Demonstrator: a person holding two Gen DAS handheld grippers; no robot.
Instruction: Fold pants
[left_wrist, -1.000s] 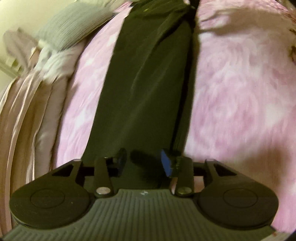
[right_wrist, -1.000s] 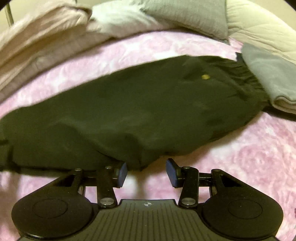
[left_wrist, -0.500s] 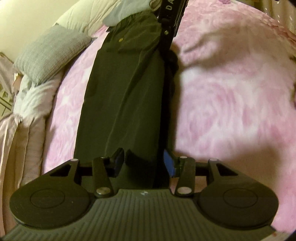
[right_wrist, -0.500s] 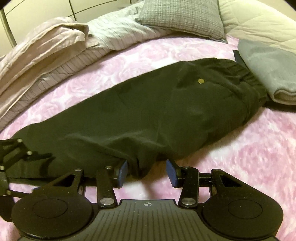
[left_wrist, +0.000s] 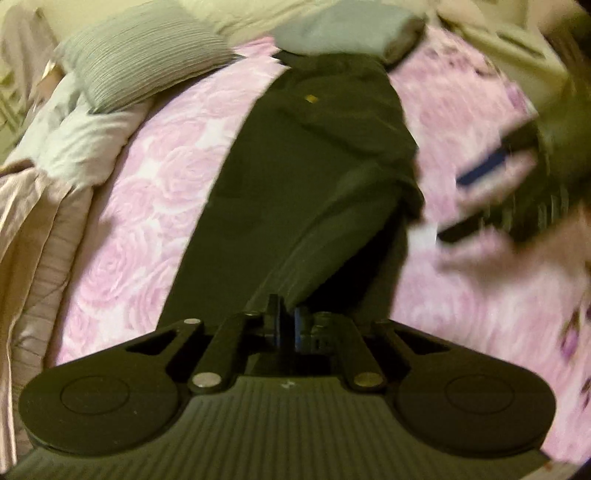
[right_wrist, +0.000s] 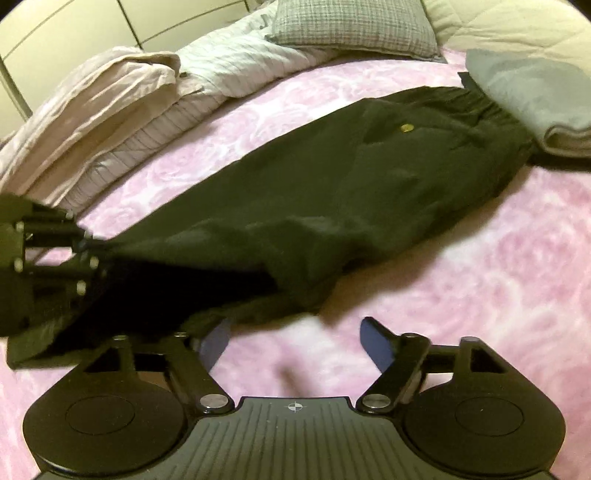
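Dark green pants (left_wrist: 306, 177) lie lengthwise on a pink rose-print bedspread (left_wrist: 147, 192), waist far away with a small yellow button (left_wrist: 311, 98). My left gripper (left_wrist: 286, 326) is shut on the near leg end, and the cloth rises off the bed there. In the right wrist view the pants (right_wrist: 332, 192) run from left to upper right, and the left gripper (right_wrist: 86, 251) holds the lifted leg end at the left edge. My right gripper (right_wrist: 295, 341) is open over bare bedspread (right_wrist: 480, 280), just off the pants' near edge. The right gripper (left_wrist: 469, 201) also shows as a blur at the right.
A folded grey cloth (right_wrist: 532, 96) lies against the waistband. A grey pillow (right_wrist: 354, 26) and a crumpled striped duvet (right_wrist: 110, 107) line the far side of the bed. A cream quilt (right_wrist: 509, 22) lies at the back right.
The left gripper shut on the leg end and lifted it, moving toward the waist. The right gripper opened wider and drew back off the pants' edge.
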